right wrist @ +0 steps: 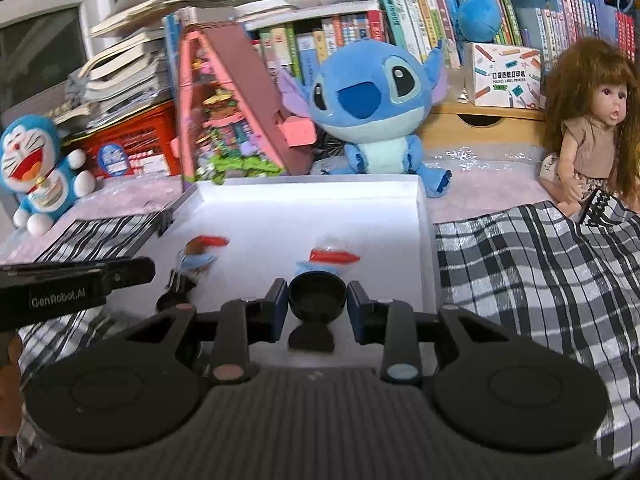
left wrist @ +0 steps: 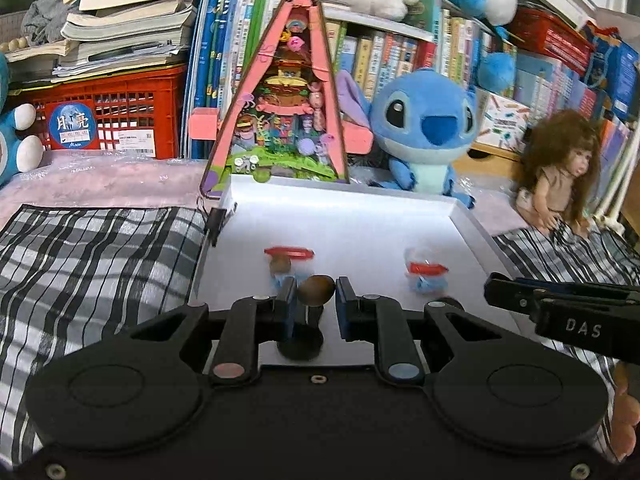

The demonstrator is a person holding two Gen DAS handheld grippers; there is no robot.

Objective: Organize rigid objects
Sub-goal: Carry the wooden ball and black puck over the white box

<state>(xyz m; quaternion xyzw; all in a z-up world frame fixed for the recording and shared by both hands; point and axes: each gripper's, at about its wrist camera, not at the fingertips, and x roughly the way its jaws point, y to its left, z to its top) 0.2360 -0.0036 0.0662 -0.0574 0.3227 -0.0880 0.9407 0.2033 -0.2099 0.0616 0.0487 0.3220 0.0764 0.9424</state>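
Observation:
A shallow white tray (left wrist: 460, 216) lies on a checked cloth; it also shows in the right wrist view (right wrist: 424, 240). My left gripper (left wrist: 316, 292) is shut on a small brown ball-topped piece (left wrist: 317, 289) with a black round base, held just above the tray's near edge. My right gripper (right wrist: 318, 296) is shut on a black round cap (right wrist: 318, 293). Two small figures with red hats lie in the tray: one at the left (left wrist: 289, 258) (right wrist: 202, 250) and one at the right (left wrist: 426, 274) (right wrist: 334, 256).
Behind the tray stand a pink triangular toy house (left wrist: 280, 92), a blue Stitch plush (left wrist: 424, 128) and a long-haired doll (right wrist: 588, 120). A red crate (left wrist: 116, 116), book stacks, a Doraemon plush (right wrist: 36, 168) and a bookshelf fill the back. The right gripper's body (left wrist: 568, 316) is at the tray's right edge.

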